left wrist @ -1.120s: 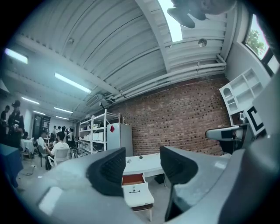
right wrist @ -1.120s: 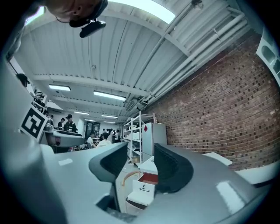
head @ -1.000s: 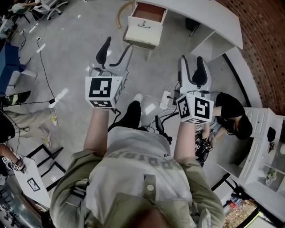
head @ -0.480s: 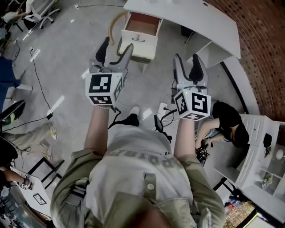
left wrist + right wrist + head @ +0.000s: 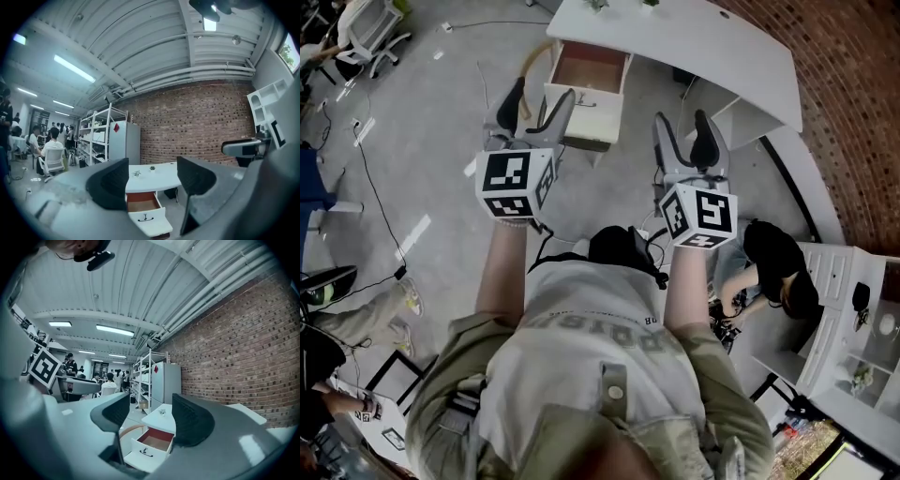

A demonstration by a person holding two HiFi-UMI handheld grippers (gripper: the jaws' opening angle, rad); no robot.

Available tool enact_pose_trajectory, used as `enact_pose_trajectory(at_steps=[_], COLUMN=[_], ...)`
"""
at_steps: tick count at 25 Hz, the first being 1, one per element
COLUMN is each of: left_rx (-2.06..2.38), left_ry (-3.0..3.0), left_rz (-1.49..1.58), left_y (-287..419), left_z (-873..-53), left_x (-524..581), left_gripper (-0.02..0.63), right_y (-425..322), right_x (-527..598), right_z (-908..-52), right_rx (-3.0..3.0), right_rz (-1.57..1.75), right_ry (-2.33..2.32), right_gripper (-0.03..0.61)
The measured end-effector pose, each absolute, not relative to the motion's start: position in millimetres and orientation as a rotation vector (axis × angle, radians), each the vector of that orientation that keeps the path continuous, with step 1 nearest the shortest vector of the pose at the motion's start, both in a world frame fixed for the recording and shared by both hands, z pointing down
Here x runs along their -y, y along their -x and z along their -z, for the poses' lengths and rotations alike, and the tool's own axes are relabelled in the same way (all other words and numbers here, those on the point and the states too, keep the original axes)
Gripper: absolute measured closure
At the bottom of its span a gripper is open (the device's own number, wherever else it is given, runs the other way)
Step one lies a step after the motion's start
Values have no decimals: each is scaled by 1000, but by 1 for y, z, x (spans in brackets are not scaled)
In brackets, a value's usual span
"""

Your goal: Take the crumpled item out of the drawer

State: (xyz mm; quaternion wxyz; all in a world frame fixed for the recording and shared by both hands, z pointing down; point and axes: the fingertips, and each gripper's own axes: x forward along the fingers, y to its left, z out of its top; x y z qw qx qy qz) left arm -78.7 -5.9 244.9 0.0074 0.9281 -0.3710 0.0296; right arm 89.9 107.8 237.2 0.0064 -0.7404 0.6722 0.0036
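Observation:
An open white drawer (image 5: pixel 584 114) sticks out from under a curved white desk (image 5: pixel 703 47). The part of its reddish-brown inside (image 5: pixel 591 67) that shows is bare, and no crumpled item shows in any view. My left gripper (image 5: pixel 542 98) is held in the air short of the drawer, open and empty. My right gripper (image 5: pixel 682 131) hovers to the right of it, its jaws opening with nothing between them. The drawer (image 5: pixel 143 206) shows between the jaws of the left gripper (image 5: pixel 152 180). It also sits low between the jaws in the right gripper view (image 5: pixel 152 441).
A tan curved hoop (image 5: pixel 534 56) stands left of the drawer. A person in black (image 5: pixel 778 262) crouches on the floor at right, beside a white shelf unit (image 5: pixel 853 309). Cables (image 5: pixel 375 178) trail over the grey floor at left. A brick wall (image 5: pixel 853 94) runs behind the desk.
The desk and drawer have drawn nearer in the head view. Both grippers have moved forward toward the drawer, and their jaws stand a little wider.

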Motion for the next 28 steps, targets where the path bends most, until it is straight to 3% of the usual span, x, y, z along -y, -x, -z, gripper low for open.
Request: enact_pose_trajectory(at_steps=[12, 28], left_rx=[1221, 1446], left_ry=[-2798, -2695], left_rz=[-231, -212], left_y=[53, -25], left_z=[-290, -274], left_x=[66, 183], left_gripper=[287, 287], right_y=[-126, -213], right_x=[-31, 116], right_z=[-278, -269], right_rx=[-2208, -2397], right_rz=[134, 111], right_ry=[2267, 2080], right_gripper=[288, 284])
